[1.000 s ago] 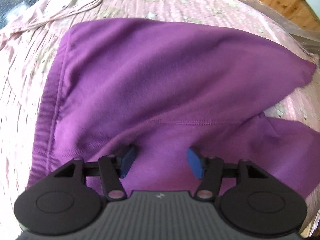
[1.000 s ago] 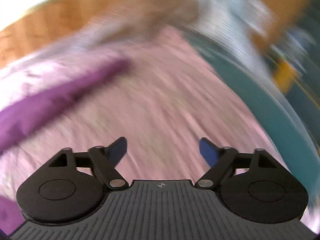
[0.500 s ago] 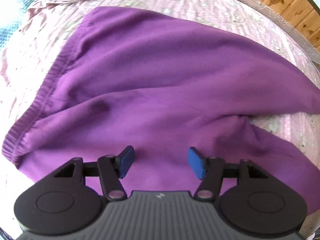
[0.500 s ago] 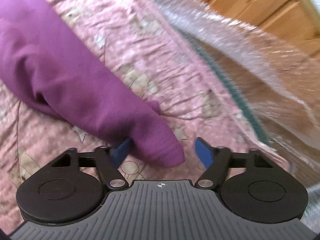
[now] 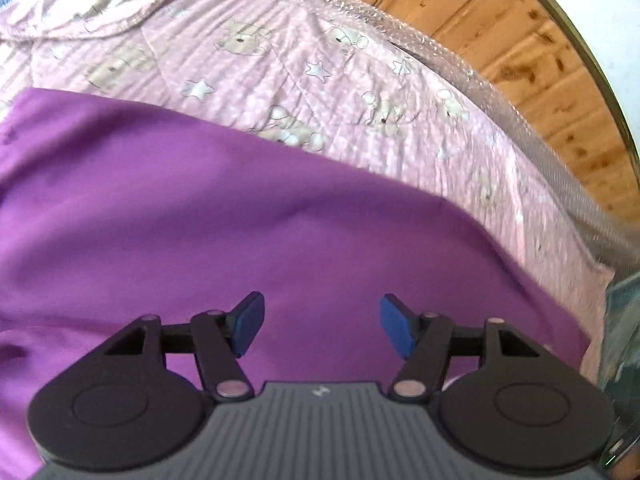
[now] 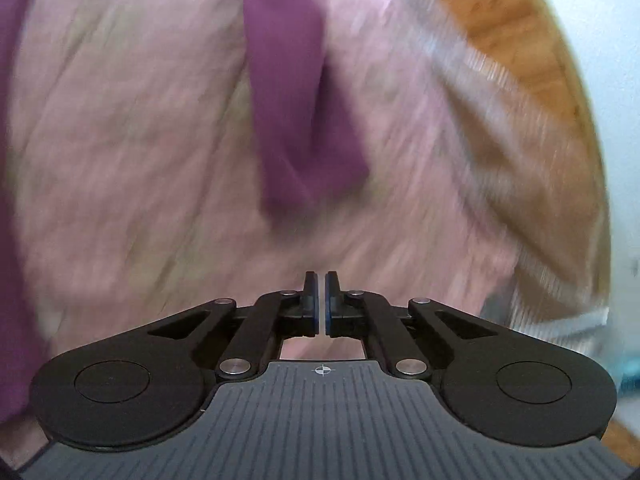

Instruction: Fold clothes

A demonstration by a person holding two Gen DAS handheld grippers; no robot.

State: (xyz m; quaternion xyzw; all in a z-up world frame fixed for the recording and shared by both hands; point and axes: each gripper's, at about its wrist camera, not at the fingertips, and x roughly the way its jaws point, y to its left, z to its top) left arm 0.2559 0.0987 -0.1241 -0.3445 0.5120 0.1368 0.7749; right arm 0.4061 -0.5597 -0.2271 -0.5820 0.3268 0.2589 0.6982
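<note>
We held the left gripper (image 5: 322, 322) wide open, empty, over the purple garment (image 5: 240, 232) spread on the pink bear-print blanket (image 5: 280, 60). The right gripper (image 6: 320, 300) was closed on nothing — a purple sleeve (image 6: 292, 120) lay ahead, blurred.

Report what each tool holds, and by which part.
Nothing, as far as shows. Left tool is open above the purple garment. Right tool is shut, with the garment's end ahead of its tips.
</note>
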